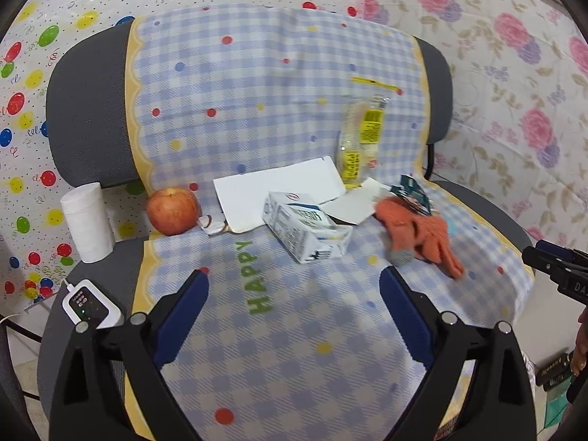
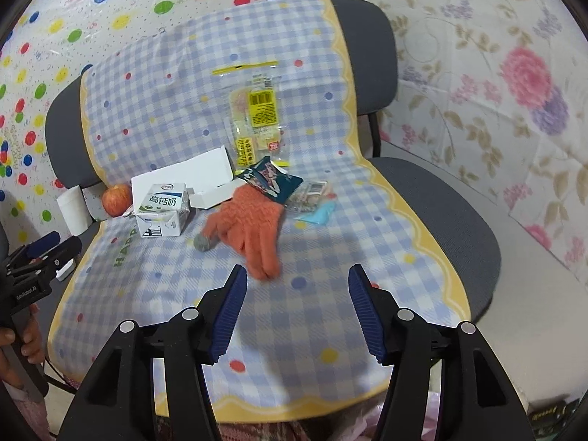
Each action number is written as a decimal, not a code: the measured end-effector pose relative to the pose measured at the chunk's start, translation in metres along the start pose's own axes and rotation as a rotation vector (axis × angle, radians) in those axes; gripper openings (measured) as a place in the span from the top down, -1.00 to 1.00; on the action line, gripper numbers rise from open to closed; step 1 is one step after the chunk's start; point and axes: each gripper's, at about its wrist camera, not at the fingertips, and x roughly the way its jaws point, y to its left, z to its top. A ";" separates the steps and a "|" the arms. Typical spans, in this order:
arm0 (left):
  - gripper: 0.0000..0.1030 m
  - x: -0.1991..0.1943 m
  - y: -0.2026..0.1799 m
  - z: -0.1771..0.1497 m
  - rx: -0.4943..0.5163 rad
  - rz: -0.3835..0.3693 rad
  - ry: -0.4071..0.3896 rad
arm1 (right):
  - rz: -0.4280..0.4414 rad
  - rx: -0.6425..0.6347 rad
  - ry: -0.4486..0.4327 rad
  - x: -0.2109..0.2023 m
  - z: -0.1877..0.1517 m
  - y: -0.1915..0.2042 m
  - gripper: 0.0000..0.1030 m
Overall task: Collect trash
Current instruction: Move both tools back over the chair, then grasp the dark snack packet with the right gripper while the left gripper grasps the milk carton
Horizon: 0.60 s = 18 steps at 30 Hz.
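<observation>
On a chair draped with a blue checked cloth (image 1: 279, 330) lie a white milk carton (image 1: 307, 229), a flat white cardboard piece (image 1: 279, 189), a clear yellow-labelled wrapper (image 1: 362, 139), a dark snack packet (image 2: 273, 180) and small wrappers (image 2: 312, 191). An orange glove (image 2: 250, 224) lies among them. My left gripper (image 1: 294, 294) hangs open above the seat's front, nothing between its fingers, the carton just beyond. My right gripper (image 2: 296, 286) is open and holds nothing, the glove's fingertips just ahead of its left finger (image 2: 229, 305).
A red apple (image 1: 172, 211) sits at the seat's back left beside a white paper roll (image 1: 88, 222). A small white device (image 1: 90, 303) with a cable lies on the seat's left edge. Patterned sheets cover the wall behind the grey chair back (image 1: 92, 117).
</observation>
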 end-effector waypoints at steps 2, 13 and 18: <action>-0.78 0.004 0.002 0.006 0.004 0.014 -0.007 | 0.000 -0.023 0.002 0.012 0.009 0.005 -0.14; -0.78 0.047 0.004 0.032 0.012 0.056 0.004 | 0.050 -0.097 0.062 0.096 0.059 0.026 -0.21; -0.78 0.071 0.012 0.037 -0.016 0.073 0.047 | 0.048 -0.121 0.088 0.129 0.075 0.029 -0.28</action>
